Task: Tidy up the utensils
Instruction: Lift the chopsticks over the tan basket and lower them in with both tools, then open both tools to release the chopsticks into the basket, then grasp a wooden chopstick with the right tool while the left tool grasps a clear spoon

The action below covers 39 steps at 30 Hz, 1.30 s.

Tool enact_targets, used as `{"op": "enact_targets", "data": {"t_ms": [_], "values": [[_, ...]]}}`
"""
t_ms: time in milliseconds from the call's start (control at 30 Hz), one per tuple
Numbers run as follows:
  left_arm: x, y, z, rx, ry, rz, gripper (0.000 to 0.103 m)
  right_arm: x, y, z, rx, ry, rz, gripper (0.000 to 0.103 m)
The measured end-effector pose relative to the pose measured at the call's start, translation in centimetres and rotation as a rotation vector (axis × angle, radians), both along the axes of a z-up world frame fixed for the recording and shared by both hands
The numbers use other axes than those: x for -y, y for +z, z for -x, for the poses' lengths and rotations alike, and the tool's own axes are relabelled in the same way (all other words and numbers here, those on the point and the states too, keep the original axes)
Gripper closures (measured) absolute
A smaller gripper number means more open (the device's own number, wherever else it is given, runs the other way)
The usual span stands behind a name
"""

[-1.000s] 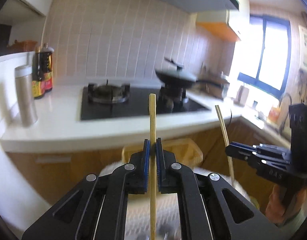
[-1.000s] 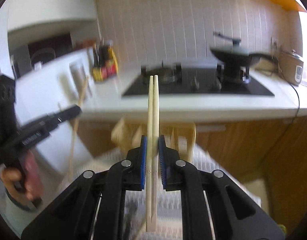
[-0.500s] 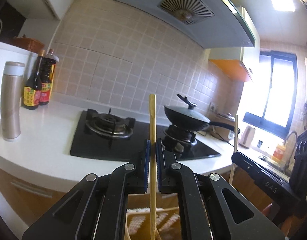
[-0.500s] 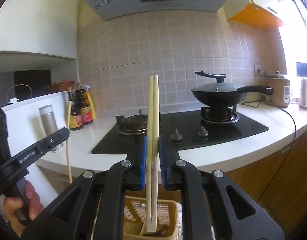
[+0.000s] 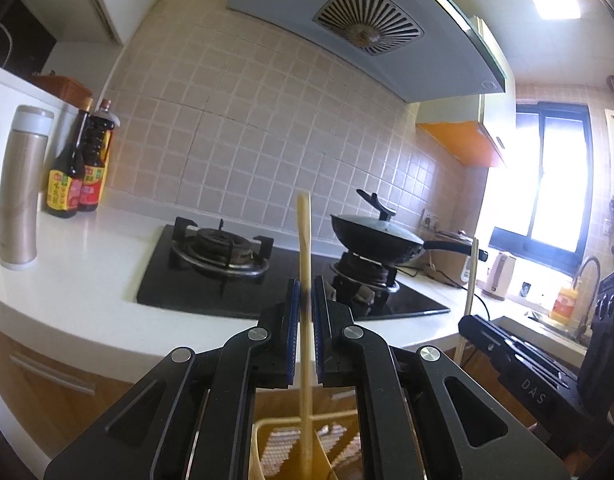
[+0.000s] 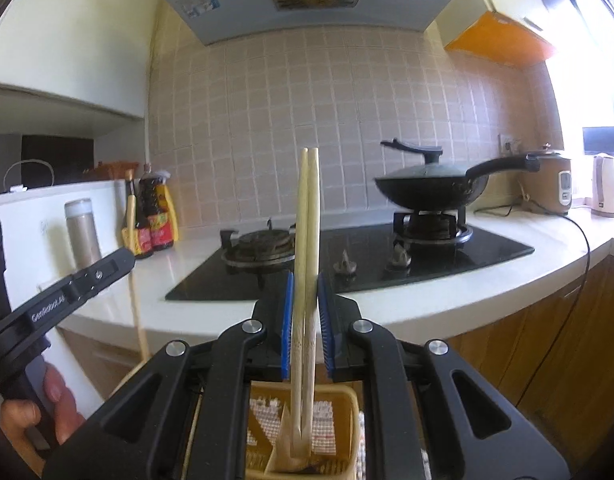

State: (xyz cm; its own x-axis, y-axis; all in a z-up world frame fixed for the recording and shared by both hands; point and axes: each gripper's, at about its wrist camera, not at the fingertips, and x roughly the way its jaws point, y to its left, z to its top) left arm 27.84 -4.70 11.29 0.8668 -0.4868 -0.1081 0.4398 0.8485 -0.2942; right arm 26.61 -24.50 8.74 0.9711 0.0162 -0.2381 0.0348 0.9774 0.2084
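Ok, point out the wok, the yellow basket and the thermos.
wok (image 6: 429, 190): right wrist view, on its black bowl.
yellow basket (image 6: 349, 424): right wrist view, on its right wall.
thermos (image 5: 21, 192): left wrist view, on the middle of its metal body.

White counter (image 5: 87, 280): black hob (image 5: 211, 280), flask (image 5: 21, 188), two sauce bottles (image 5: 77, 164), maybe kettle (image 6: 605, 184).

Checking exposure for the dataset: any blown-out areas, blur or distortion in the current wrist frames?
Left wrist: the window is blown out and flares over the wall beside it; fisheye bends the tile lines; the chopstick in the left gripper is slightly soft. Right wrist: the top right corner is overexposed; the pair of chopsticks in the right gripper and the stove are sharp.
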Motion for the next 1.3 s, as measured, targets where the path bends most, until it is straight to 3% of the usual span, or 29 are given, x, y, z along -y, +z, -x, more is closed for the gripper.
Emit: {"op": "enact_targets", "data": {"t_ms": [67, 167, 300, 467, 667, 767, 867, 933, 1100, 1300], "values": [[-0.4, -0.2, 0.5, -0.016, -0.013, -0.001, 0.088, 0.1, -0.2, 0.6, -0.030, 0.026, -0.014, 0.087], [-1.1, -0.2, 1.6, -0.037, -0.027, -0.013, 0.087, 0.3, -0.1, 2.0, -0.067, 0.047, -0.025, 0.083], [-3.0, 0.3, 4.5, -0.084, -0.057, -0.014, 0.064, 0.4, 0.5, 5.1, -0.108, 0.088, -0.046, 0.083], [-4.9, 0.9, 8.2, -0.180, -0.093, -0.039, 0.061, -0.1, 1.8, 8.7, -0.168, 0.145, -0.057, 0.083], [-6.4, 0.4, 12.1, -0.302, -0.119, -0.125, 0.061, -1.2, 2.5, 12.1, -0.250, 0.207, -0.084, 0.079], [-7.1, -0.9, 13.4, -0.391, -0.142, -0.155, 0.059, -2.6, 2.1, 13.6, -0.301, 0.232, -0.066, 0.073], [-7.6, -3.3, 14.3, -0.514, -0.161, -0.188, 0.056, -3.8, 1.5, 14.3, -0.359, 0.258, -0.060, 0.056], [-7.6, -5.3, 14.8, -0.600, -0.168, -0.224, 0.050, -4.8, 0.5, 14.7, -0.424, 0.292, -0.062, 0.055], [-7.0, -10.0, 15.5, -0.755, -0.191, -0.290, 0.049, -6.4, -3.4, 14.4, -0.667, 0.332, -0.108, 0.055], [-6.0, -13.4, 16.0, -0.858, -0.197, -0.354, 0.049, -7.3, -9.1, 14.3, -0.915, 0.328, -0.147, 0.068]]}}
